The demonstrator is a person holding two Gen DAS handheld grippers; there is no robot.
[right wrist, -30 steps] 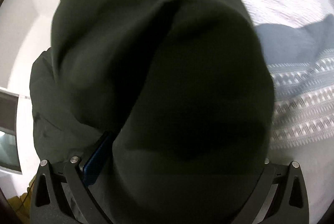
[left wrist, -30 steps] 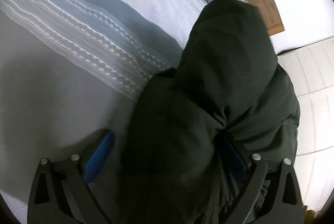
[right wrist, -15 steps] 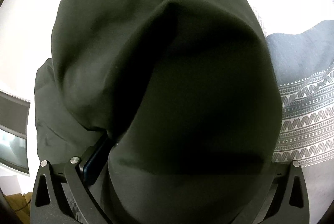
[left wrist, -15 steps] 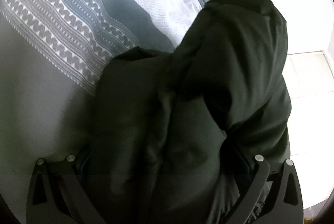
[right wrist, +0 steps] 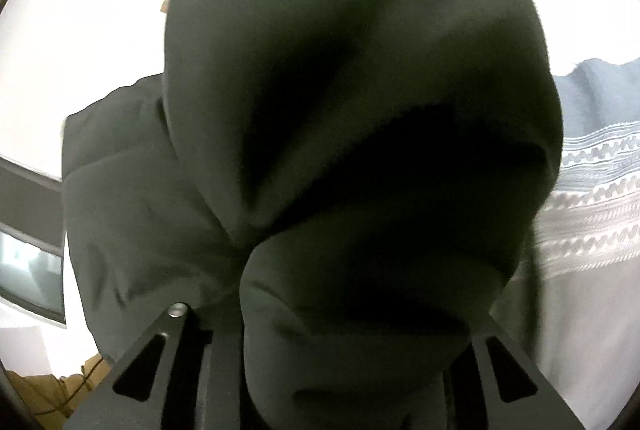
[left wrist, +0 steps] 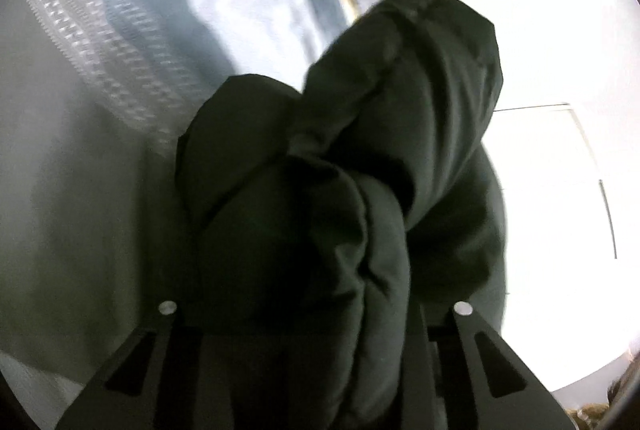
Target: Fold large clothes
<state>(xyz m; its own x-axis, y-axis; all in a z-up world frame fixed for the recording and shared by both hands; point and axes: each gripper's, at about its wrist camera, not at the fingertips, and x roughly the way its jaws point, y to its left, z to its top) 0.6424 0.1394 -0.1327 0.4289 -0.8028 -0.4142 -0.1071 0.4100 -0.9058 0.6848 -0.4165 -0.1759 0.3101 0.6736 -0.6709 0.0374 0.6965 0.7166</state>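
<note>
Both my grippers, left gripper (left wrist: pixel 316 334) and right gripper (right wrist: pixel 340 326), have just clamped onto the dark green coat (left wrist: pixel 360 169); I should lift evenly over the bedspread (left wrist: pixel 120 49).

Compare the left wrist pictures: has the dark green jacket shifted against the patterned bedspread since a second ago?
Yes. The jacket bunched inward as the left gripper jaws closed on it, leaving more bedspread visible beside it.

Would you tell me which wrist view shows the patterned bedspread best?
The left wrist view: the patterned bedspread fills its upper left, though blurred. In the right wrist view the dark green jacket hides all but a sharper strip at the right edge.
</note>
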